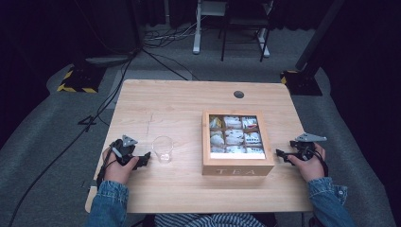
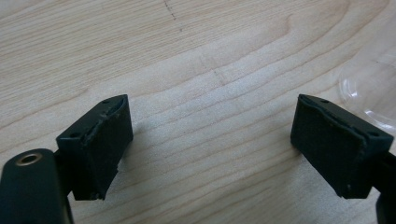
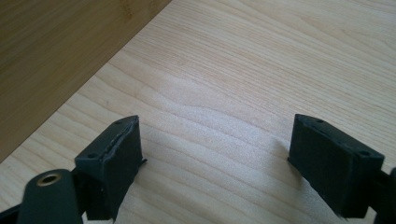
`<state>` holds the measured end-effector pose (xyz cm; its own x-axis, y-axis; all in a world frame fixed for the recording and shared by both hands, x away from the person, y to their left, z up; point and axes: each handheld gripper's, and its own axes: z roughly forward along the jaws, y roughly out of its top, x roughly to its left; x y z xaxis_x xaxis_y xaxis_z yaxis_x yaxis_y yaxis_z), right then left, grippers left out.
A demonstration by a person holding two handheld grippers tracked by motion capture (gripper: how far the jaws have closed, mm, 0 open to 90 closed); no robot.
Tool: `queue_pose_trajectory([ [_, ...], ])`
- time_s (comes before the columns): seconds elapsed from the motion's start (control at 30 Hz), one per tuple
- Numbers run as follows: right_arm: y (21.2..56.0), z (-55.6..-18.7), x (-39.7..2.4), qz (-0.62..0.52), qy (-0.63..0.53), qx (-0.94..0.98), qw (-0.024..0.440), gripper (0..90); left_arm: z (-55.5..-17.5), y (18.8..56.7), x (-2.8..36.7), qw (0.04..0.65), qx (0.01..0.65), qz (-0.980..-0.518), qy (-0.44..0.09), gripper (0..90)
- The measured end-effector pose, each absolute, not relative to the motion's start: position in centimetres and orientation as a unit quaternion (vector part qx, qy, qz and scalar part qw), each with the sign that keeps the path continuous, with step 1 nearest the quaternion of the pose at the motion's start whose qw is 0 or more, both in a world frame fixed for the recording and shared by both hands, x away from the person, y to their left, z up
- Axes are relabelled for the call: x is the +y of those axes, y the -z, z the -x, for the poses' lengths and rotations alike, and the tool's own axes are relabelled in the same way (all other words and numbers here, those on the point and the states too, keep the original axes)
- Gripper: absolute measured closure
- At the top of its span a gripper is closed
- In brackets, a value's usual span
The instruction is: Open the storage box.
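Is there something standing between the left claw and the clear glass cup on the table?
Nothing visible: bare light wooden table separates the open left claw from the clear glass cup.

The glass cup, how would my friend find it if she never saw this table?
Start at the wooden table and find the tea box. Look toward the left gripper: the glass cup stands upright between them, right beside that gripper. It is the one see-through thing there.
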<state>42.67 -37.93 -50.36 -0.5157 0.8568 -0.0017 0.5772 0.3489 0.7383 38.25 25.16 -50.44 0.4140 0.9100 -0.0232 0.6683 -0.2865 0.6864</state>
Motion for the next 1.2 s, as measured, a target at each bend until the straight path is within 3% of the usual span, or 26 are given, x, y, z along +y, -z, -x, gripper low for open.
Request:
queue_pose_trajectory([
  [0.73,50.1,-42.2,-38.5,-0.465,-0.361,0.785,0.192,27.1,-38.3,50.5,25.1,0.317,0.507,-0.779,-0.192,12.3],
  [1.2,47.2,-40.7,-38.3,-0.456,-0.373,0.786,0.186,31.5,-38.4,50.5,25.1,0.316,0.507,-0.778,-0.193,12.0],
])
